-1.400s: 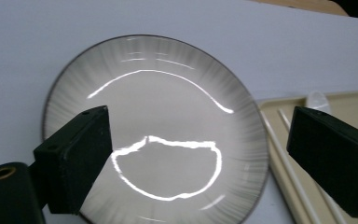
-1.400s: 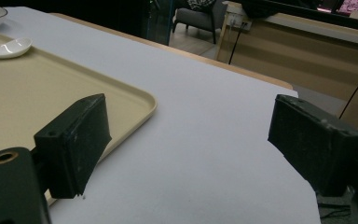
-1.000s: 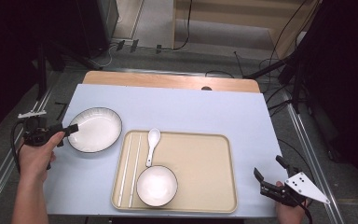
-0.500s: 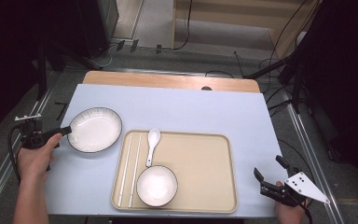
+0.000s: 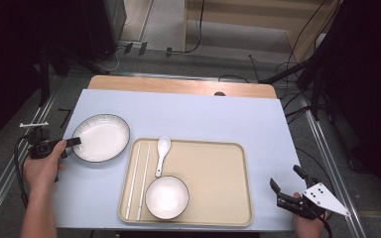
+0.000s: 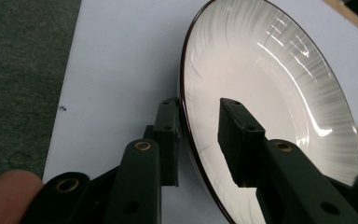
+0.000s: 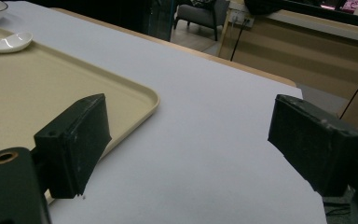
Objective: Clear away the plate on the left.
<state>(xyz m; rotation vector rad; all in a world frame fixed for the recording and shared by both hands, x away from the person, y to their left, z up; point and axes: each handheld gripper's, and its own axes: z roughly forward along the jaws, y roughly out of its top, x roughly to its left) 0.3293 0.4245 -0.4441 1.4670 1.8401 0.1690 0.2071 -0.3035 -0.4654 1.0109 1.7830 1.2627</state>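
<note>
Plate rim sits between the jaws of the left gripper, which have just been closing: one jaw lies under the rim's outer edge and the other over the inner face, the inner pad not yet visibly pressing, a stance suited to pinching the thin rim for a lift; the plate rests on the table just left of the tray. Inside the tray lie chopsticks, a spoon and a bowl; the right gripper hangs spread and empty off the tray's right corner, presumably kept clear.
</note>
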